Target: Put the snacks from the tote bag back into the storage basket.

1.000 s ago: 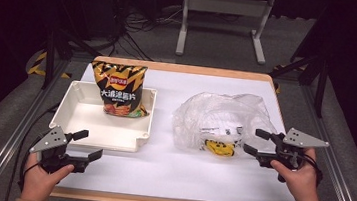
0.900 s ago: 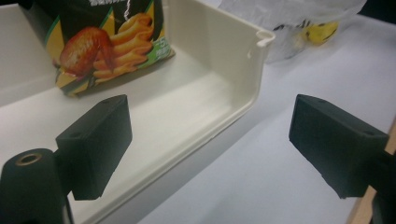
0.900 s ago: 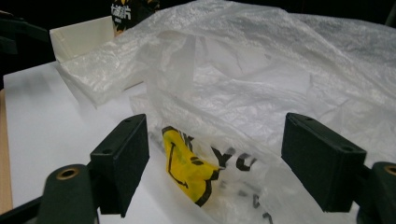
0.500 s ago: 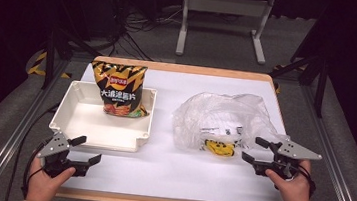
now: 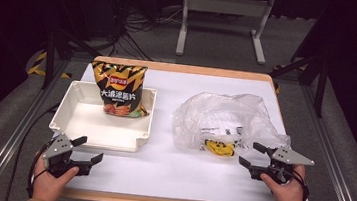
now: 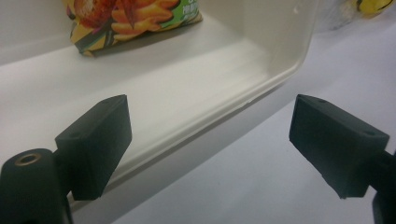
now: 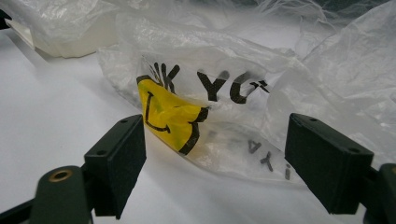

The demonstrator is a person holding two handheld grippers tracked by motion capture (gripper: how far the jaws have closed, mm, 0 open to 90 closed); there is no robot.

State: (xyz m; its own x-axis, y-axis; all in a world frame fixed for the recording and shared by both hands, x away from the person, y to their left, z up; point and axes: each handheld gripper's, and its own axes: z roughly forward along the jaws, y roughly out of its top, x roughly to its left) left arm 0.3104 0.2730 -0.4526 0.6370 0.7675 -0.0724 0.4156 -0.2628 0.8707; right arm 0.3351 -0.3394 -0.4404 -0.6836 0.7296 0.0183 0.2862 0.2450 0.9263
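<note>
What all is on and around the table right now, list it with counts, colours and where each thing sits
snack bag: one, yellow, black and orange, upright against the far wall of the tub
tub: one, white, left half of the table
plastic bag: one, clear with a yellow smiley print, crumpled on the right half
table: one, white top with wooden edge
metal stand: one, grey, on the floor beyond the table
left gripper: one, black, open, near the tub's near wall
right gripper: one, black, open, just short of the plastic bag

High view above the near edge, facing forward and down over the whole bench [image 5: 168, 177], left tongs view low and close to the tray [image 6: 261, 70] wall, right tongs view low and close to the plastic bag [image 7: 224, 93], both things shared with the high view
</note>
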